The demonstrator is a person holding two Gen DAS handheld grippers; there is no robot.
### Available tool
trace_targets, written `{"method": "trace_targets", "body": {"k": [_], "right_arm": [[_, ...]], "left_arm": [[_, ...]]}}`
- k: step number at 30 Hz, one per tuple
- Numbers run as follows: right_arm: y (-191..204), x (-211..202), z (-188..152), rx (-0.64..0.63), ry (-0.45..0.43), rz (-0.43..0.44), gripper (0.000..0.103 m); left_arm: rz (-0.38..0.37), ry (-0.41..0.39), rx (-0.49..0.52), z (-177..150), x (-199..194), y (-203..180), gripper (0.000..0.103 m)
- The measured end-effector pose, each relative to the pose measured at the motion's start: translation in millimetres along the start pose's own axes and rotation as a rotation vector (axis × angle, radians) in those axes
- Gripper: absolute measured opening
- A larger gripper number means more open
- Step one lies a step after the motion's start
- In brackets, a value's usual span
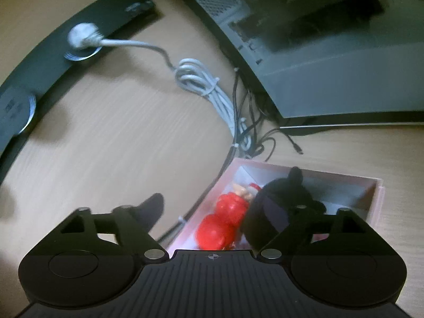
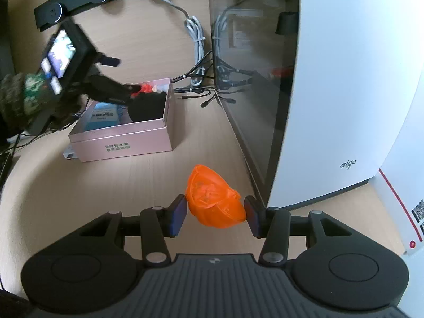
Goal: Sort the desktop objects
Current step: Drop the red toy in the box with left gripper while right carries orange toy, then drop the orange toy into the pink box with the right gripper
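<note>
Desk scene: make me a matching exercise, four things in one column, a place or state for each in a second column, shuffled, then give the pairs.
Things
1. orange toy helmet
2. red toy figure
3. white cable bundle
4. left gripper

Places or states
A. lying in the pink box
B. coiled on the desk beside the computer case
C. open above the box
D. between the right gripper pads

Pairs: 1-D, 2-A, 3-B, 4-C

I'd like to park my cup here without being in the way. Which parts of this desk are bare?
Bare wood lies between the pink box and the black socket strip, and in front of the box, left of the orange toy. It is crowded between the box and the computer case, where the cables run, and inside the box.
</note>
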State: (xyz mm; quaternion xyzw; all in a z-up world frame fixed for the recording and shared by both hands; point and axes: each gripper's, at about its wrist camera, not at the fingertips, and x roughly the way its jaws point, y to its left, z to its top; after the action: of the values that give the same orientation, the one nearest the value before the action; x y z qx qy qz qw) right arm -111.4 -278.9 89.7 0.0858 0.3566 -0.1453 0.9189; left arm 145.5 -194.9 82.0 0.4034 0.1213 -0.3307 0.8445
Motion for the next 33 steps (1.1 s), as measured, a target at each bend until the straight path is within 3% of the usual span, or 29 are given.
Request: {"method": "trace_targets", "body": {"k": [2,5,10,13,20,24,27,33], "right_arm": [[2.0,2.3,5.6,-0.012,-0.010,0.019,0.047],[10.0,10.9,20.2,-0.051,-0.031,0.073,0.047],[35.0,36.6,49.1,-0.162,-0.065,0.158,0.047],[52.4,55.1,69.3,-0.224,-0.087,0.198,0.047],[99.9,102.6,103.7,-0.343,-0.166,0.205,0.047],[117.1,130.4,103.9,-0.371,-0.132,0.189,0.049],[124.3,132.8,96.5,-0.359,-0.097,0.237,0.054],[142.4,140.5,94.8,-0.331,-0.082,0.284,0.055]], "left_arm": [[-0.011,0.031,-0.079,-6.7,-18.5,-0.3,0.089],[-0.043,0.105,-0.278,-23.8,-46.0,13.0,0.093],[-0.097,0.261,-0.771,-79.6,-89.7,29.6,0.097],[-0.106,0.330,-0.964,-111.4,-117.5,18.1,0.098],[-0.041,0.444,-1.081,-149.3,-171.2,-19.9,0.100],[0.035,0.461,-1.119,-163.7,-192.6,-18.4,0.100],[0.089,0.472,-1.162,-175.2,-202.0,-13.7,0.100],[0.078,0.508,-1.202,-184.1,-201.5,-14.4,0.101]]}}
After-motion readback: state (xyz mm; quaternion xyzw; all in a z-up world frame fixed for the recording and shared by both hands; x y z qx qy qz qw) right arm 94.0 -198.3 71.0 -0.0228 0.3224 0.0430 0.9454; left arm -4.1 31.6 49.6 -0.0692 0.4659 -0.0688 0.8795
